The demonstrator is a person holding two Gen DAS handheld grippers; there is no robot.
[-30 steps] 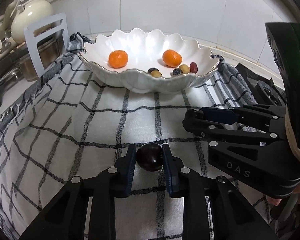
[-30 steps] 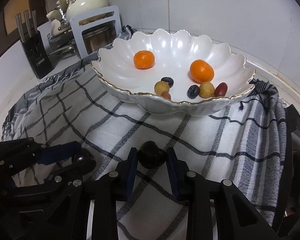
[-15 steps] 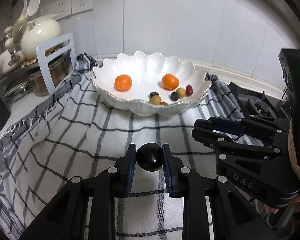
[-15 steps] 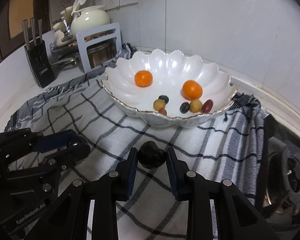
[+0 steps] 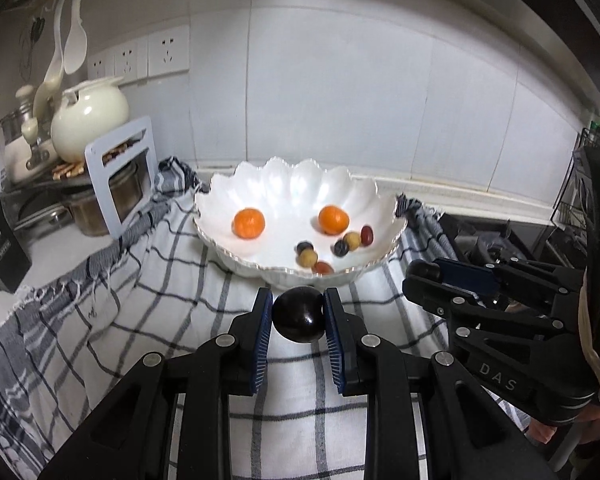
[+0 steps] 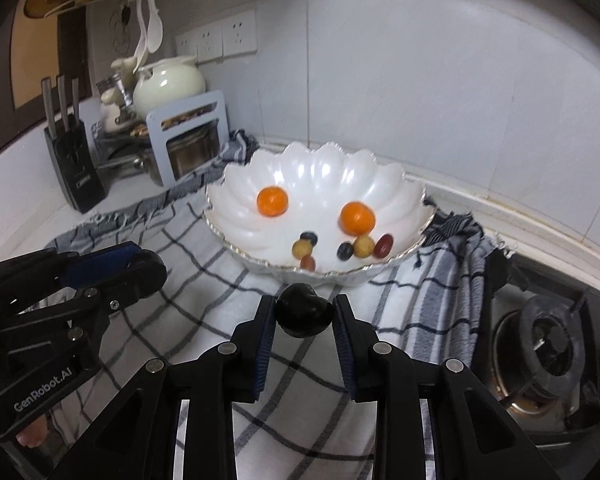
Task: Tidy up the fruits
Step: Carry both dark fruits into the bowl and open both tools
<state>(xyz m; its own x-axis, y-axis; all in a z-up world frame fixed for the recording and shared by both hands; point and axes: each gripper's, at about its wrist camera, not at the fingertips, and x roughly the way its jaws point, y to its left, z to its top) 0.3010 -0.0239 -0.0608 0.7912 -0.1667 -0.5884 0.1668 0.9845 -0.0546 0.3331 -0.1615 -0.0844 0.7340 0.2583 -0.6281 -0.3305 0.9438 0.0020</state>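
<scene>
My left gripper [image 5: 299, 315] is shut on a dark plum [image 5: 299, 314] and holds it above the checked cloth [image 5: 140, 312], in front of the white scalloped bowl [image 5: 260, 184]. My right gripper [image 6: 304, 316] is shut on another dark plum [image 6: 305, 315], also held in front of the bowl [image 6: 252, 196]. The bowl holds two oranges [image 5: 249, 223] [image 5: 333, 219] and several small grapes [image 5: 352, 240]. Each gripper shows in the other's view, the right one [image 5: 424, 276] to the right and the left one [image 6: 148, 268] to the left.
A white rack with pots [image 5: 120, 176] and a cream teapot [image 5: 90, 122] stand at the left. A knife block [image 6: 74, 160] is further left. A gas stove burner [image 6: 548, 340] lies at the right, beside the cloth's edge. A tiled wall is behind.
Both grippers have risen and drawn back from the bowl with their plums still held; the bowl now looks smaller and lower in both views.
</scene>
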